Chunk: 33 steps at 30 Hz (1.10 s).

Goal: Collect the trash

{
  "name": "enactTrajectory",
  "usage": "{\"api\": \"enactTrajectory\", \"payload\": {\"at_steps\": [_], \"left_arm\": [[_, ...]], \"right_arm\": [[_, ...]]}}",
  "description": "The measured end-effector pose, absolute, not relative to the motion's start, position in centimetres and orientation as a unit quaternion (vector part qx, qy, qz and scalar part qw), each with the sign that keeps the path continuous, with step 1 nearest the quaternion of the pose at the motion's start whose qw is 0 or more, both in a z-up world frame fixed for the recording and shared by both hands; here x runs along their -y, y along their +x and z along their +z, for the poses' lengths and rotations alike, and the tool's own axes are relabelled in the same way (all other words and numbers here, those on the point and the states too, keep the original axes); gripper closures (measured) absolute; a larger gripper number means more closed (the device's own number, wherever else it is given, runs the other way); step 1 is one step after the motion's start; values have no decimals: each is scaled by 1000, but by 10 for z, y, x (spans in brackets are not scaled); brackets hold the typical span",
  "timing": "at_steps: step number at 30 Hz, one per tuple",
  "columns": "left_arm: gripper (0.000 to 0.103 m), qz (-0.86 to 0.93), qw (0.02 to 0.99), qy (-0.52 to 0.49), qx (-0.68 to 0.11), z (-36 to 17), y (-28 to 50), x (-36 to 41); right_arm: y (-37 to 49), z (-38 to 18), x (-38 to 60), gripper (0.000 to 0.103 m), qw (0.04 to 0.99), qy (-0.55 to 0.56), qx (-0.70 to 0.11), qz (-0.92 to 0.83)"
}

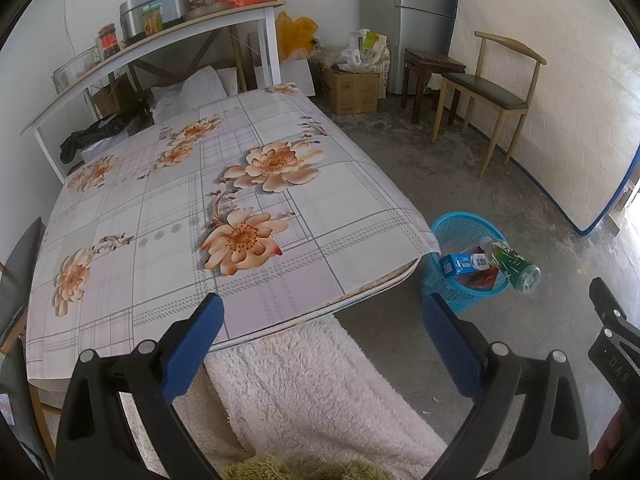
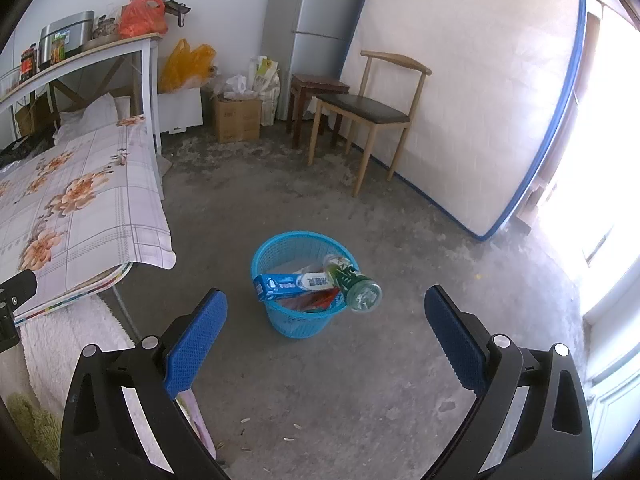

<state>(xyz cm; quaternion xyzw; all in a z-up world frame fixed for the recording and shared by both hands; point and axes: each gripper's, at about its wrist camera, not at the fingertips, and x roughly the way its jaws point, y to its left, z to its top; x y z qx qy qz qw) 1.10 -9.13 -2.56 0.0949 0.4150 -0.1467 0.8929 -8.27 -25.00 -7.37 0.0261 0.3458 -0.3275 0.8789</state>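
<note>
Just past the corner of the flowery table (image 1: pixel 192 208), the blue basket (image 1: pixel 448 296) sits on the floor with a toothpaste box (image 1: pixel 464 264) and green bottle (image 1: pixel 514 264) poking out; the left gripper (image 1: pixel 324 332) hangs spread wide, holding nothing. From the right wrist, same basket (image 2: pixel 296 324) sits dead ahead, right gripper (image 2: pixel 326 330) gaping too, empty.

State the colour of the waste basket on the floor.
The basket is light blue plastic mesh, clearest in the right wrist view.
</note>
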Motion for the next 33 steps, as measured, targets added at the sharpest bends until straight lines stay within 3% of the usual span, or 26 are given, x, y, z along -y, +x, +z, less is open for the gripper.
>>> {"api": "enactTrajectory", "payload": {"at_steps": [33], "left_arm": [[6, -147, 893, 94, -415, -25, 12, 90]], "right_arm": [[-81, -73, 249, 8, 879, 25, -344, -329]]}}
